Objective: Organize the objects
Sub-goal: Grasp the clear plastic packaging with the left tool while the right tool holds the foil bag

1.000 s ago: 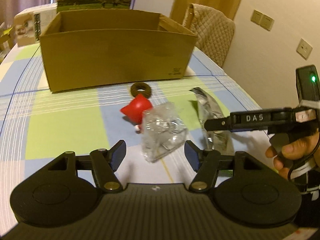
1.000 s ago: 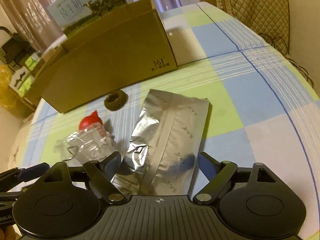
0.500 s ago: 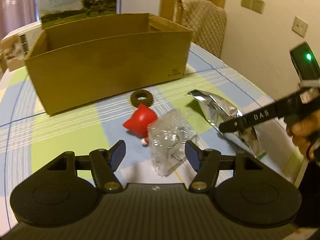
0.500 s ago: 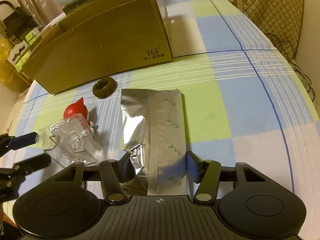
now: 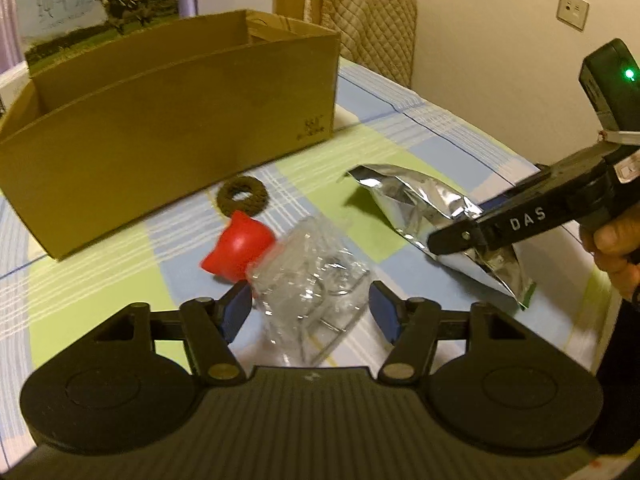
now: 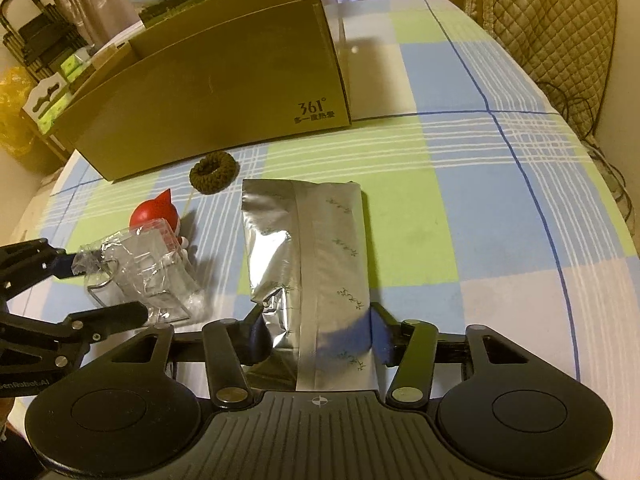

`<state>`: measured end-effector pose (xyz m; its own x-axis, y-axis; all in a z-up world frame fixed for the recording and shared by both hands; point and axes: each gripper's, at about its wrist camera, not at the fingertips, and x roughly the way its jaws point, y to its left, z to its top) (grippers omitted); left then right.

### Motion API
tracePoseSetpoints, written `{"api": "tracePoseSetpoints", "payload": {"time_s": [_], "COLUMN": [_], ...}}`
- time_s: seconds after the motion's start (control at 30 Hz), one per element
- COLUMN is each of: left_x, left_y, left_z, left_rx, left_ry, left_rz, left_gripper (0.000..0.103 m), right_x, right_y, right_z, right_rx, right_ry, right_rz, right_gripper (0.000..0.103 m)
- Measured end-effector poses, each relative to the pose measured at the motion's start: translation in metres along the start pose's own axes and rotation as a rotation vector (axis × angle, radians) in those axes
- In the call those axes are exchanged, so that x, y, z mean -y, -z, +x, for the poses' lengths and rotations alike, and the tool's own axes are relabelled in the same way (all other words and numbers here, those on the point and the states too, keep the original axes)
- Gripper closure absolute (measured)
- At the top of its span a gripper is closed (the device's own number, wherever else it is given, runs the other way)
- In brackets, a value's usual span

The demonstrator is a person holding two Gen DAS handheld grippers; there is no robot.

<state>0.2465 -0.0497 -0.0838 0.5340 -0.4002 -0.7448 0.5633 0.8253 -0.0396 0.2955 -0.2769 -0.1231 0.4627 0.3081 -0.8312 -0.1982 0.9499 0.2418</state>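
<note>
Gripping status, claw outward:

Right claw [image 6: 316, 334]: pinching the near end of the silver foil pouch [image 6: 308, 256], both blue pads touching the pouch's sides. In the left wrist view the pouch [image 5: 436, 216] is sitting tilted, far end lifting off the cloth.

Left claw [image 5: 310, 310]: standing released, pads spread on either side of the clear plastic box [image 5: 308, 280]. Left pad is sitting just beside the box; contact on the right pad I cannot tell. From the right wrist view the box [image 6: 148, 268] is lying between the two left fingers.

Red toy [image 5: 238, 248]: lying right behind the clear box, touching it, partly showing through the plastic.

Brown ring [image 5: 242, 194]: lying flat between the red toy and the box front, apart from both.

Cardboard box [image 5: 168, 128]: standing open-topped at the far side of the bench, "361°" printing on its front right corner. Contents not showing.

Bench [image 6: 460, 200]: wearing a blue, green and white checked cloth.

Person's hand [image 5: 612, 248]: wrapping the right claw's handle at the right edge.

Quilted chair [image 5: 368, 20]: standing behind the bench by the wall.

Milk carton [image 5: 96, 4]: standing behind the cardboard box.
</note>
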Motion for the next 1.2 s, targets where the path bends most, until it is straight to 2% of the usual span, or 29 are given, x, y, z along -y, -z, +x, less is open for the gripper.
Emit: {"api": "tracePoseSetpoints", "payload": {"time_s": [0.07,0.4,0.83,0.9,1.1,1.2], "left_x": [0.005,0.011,0.005,0.004,0.008,0.005], "left_y": [0.0,0.004,0.005,0.005,0.004,0.004], "left_z": [0.0,-0.001,-0.008,-0.009,-0.005,-0.003], "left_rx": [-0.009,-0.031,-0.01,-0.012,-0.027,-0.029], "left_ry": [0.0,0.0,0.015,0.02,0.003,0.0], "left_rz": [0.028,0.079,-0.059,-0.093,-0.058,-0.065], "left_gripper": [0.049,0.075,0.077,0.078,0.077,0.078], "right_x": [0.0,-0.002,-0.01,-0.014,-0.021,-0.023], "right_y": [0.0,-0.002,-0.006,-0.005,-0.001,0.0], "right_z": [0.0,0.004,0.011,0.012,0.012,0.011], "right_rx": [0.001,0.004,-0.002,-0.006,-0.01,-0.002], "right_ry": [0.0,0.008,0.038,0.057,0.104,0.111], "right_rz": [-0.003,-0.028,-0.07,-0.099,-0.172,-0.183], "right_gripper": [0.053,0.048,0.046,0.05,0.062,0.064]}}
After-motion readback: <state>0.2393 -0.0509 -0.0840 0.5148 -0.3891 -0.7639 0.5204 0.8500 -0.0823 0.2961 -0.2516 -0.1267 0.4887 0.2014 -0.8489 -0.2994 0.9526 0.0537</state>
